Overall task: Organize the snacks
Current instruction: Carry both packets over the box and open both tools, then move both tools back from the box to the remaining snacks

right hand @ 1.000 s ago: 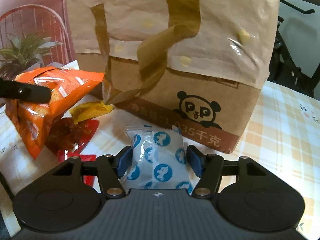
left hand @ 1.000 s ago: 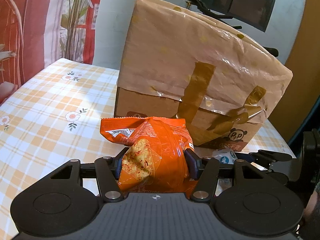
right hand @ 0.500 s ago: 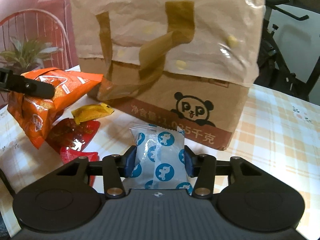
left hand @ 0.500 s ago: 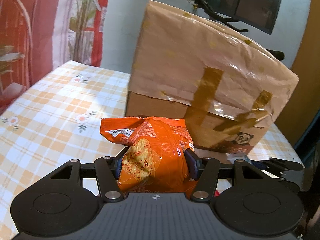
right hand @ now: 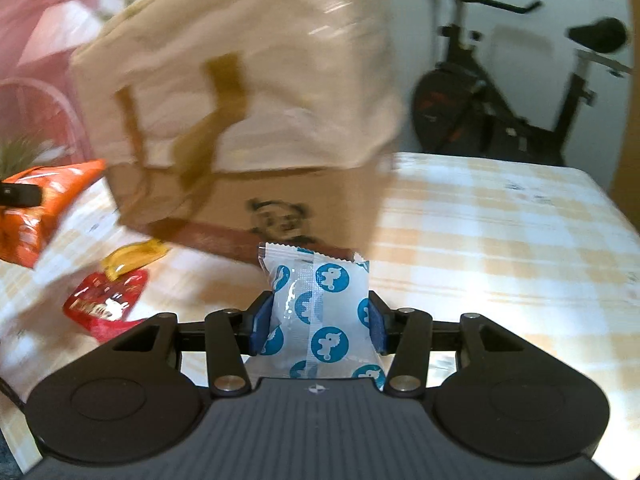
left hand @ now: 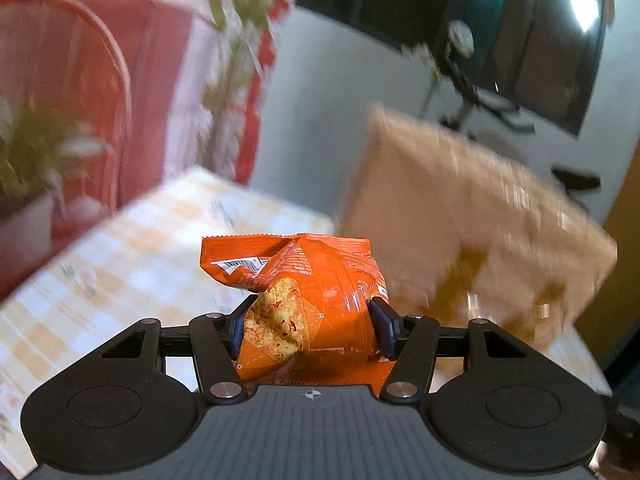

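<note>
Orange snack bag [left hand: 316,300] clamped in left hand-held gripper [left hand: 310,326], blue-dotted packet [right hand: 324,312] pinched in right hand-held gripper [right hand: 316,324]

Both fisheye views are warmly and fairly brightly lit; the scene bends strongly toward dark corners at the rim; a white glare patch shines on the dark window [left hand: 576,12] at one o'clock in the left view; motion blur smears the brown bag [right hand: 248,92], the checked tablecloth [right hand: 500,232] and the plant [left hand: 32,148] at nine o'clock; only the near snack packets stay sharp.
</note>
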A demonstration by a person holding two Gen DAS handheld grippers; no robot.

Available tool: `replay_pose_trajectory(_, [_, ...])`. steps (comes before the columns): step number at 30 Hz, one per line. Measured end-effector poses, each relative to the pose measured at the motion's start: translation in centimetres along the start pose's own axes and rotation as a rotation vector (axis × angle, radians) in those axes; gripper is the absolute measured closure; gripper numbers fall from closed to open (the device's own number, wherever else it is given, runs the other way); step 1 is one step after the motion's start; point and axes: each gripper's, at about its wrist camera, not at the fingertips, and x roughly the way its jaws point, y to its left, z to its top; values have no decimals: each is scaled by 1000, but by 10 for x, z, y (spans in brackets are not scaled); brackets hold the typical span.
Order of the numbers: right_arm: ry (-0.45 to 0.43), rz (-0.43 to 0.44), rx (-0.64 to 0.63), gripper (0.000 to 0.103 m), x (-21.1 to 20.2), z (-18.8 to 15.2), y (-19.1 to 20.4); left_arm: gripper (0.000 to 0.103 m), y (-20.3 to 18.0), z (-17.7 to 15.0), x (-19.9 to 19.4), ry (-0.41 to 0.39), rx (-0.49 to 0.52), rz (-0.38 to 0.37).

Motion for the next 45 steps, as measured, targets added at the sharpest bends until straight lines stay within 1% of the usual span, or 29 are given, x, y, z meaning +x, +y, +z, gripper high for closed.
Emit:
replay_pose_trajectory(4, [-68,-63,69,53,-28,17,-27,42,4,34,-20,-134,1,54])
replay_pose_trajectory(5, [-95,-74,84,53,-35,26,-33,42,4,43,-24,-166,3,60])
replay_pose_trajectory(7, [-150,-84,105,53,-46,43,-41,42,-1,60,-28,-204,14,54])
replay_pose_trajectory(10, [-247,-90,101,53,-62,77,-45,42,-13,83,-29,-249,49,21])
replay_pose_trajectory(13, [-335,-69,52,53,-75,110,-42,42,-29,104,-21,-270,84,-36])
replay_pose_trajectory(15, [-372,-48,13,53,-78,127,-34,42,-42,116,-12,-272,100,-85])
replay_pose_trajectory(18, [-408,6,-38,53,-77,154,-19,42,-63,129,6,-266,131,-159])
replay_pose_trajectory(20, [-398,35,-89,53,-64,168,-2,42,-77,134,22,-244,151,-199])
replay_pose_trajectory(24, [-329,71,-199,53,-37,185,34,42,-102,137,59,-166,186,-264])
replay_pose_trajectory(26, [-284,100,-227,53,-22,189,47,42,-111,135,76,-121,193,-275])
replay_pose_trajectory(28, [-242,120,-237,53,-8,190,56,42,-116,132,88,-80,187,-303])
replay_pose_trajectory(32, [-172,104,-219,53,8,191,60,41,-128,133,116,-50,215,-348])
replay_pose_trajectory(35, [-173,94,-217,53,12,190,55,41,-138,132,132,-11,230,-356])
replay_pose_trajectory(37, [-167,59,-239,52,14,189,55,41,-144,131,143,17,218,-356])
replay_pose_trajectory(39, [-169,22,-242,52,16,188,52,39,-147,131,152,40,204,-360])
replay_pose_trajectory(40, [-174,5,-236,52,16,188,50,33,-149,130,154,49,203,-365])
replay_pose_trajectory(41, [-183,-6,-233,49,17,188,50,27,-152,129,157,53,210,-371])
replay_pose_trajectory(42, [-192,-13,-236,45,17,188,49,26,-152,127,156,50,216,-373])
replay_pose_trajectory(45, [-221,-10,-245,42,16,189,44,26,-151,125,155,55,209,-366])
